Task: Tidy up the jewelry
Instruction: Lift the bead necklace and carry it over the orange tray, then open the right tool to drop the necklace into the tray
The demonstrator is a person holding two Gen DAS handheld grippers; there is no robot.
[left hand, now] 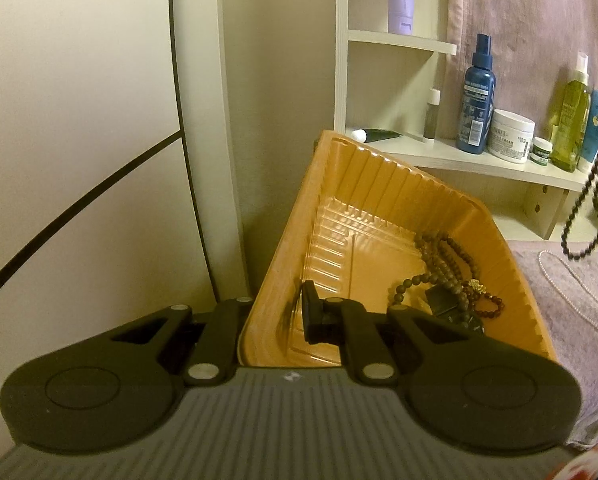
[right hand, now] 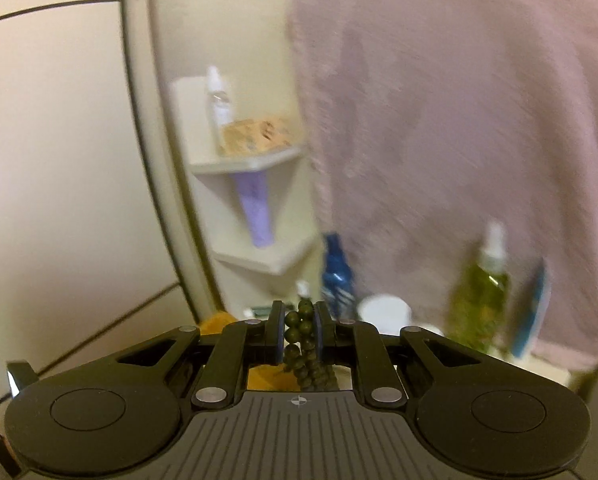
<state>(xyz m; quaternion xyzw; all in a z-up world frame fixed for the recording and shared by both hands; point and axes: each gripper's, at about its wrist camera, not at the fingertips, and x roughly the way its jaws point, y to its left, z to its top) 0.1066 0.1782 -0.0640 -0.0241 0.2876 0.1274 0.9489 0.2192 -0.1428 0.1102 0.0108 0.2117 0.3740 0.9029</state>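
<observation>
Left tool (left hand: 275,320) pinches orange tray (left hand: 379,184) wall; several bead strands (left hand: 439,272) inside. Right tool (right hand: 299,332) pinches dark bead strand (right hand: 301,328). Pearl necklace (left hand: 571,280) remains on cloth.

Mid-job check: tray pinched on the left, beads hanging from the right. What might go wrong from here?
1. The orange tray sits tilted, pinched by one wall in the left gripper; the bracelets inside may slide or spill.
2. The right gripper pinches only a few beads of the dark bead strand; it may slip out.
</observation>
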